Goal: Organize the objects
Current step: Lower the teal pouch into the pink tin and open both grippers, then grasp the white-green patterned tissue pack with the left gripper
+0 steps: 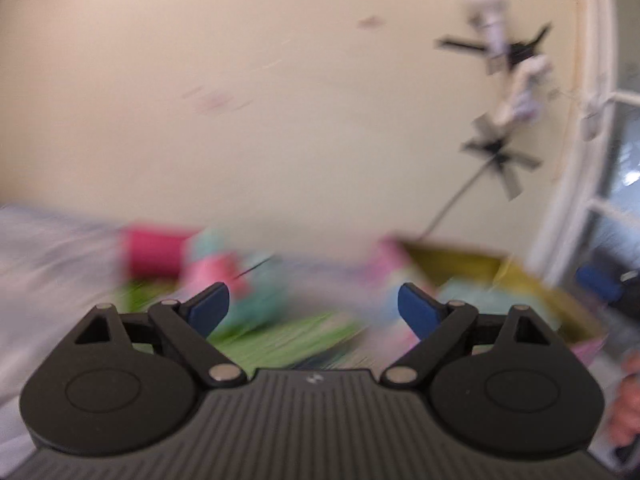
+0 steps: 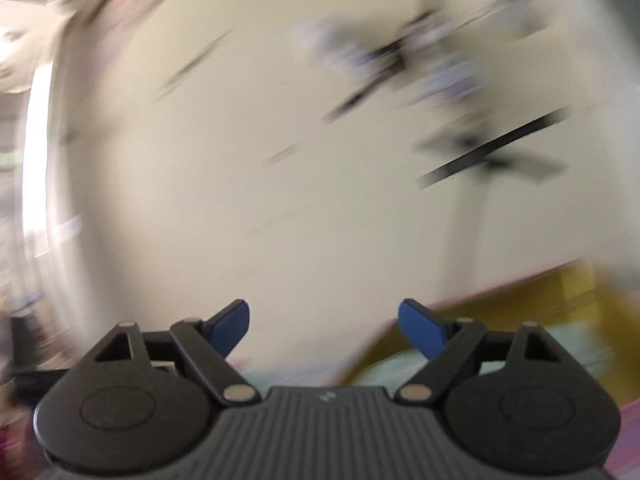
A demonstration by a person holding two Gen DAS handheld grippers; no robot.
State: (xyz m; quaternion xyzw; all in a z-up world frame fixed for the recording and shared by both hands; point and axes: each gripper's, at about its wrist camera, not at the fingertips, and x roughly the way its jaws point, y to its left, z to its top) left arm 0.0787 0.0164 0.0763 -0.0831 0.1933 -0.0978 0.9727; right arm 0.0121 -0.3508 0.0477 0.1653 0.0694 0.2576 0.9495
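Note:
Both views are motion-blurred. My left gripper [image 1: 314, 304] is open and empty, raised above a blurred pile of colourful objects: a magenta block [image 1: 154, 254], a pink and teal item [image 1: 236, 280] and green flat pieces [image 1: 280, 340]. An olive-yellow open box [image 1: 460, 260] stands to the right of them. My right gripper [image 2: 324, 322] is open and empty, pointing mostly at the cream wall, with the olive-yellow box [image 2: 540, 300] low on the right. A blue pad of the right gripper [image 1: 600, 284] shows at the left wrist view's right edge.
A cream wall [image 1: 280, 100] fills most of both views. Things are taped to it with black tape, with a cable hanging down [image 1: 456, 200]. A white window frame [image 1: 580, 200] stands at the right. A pale cloth [image 1: 48, 248] lies at the left.

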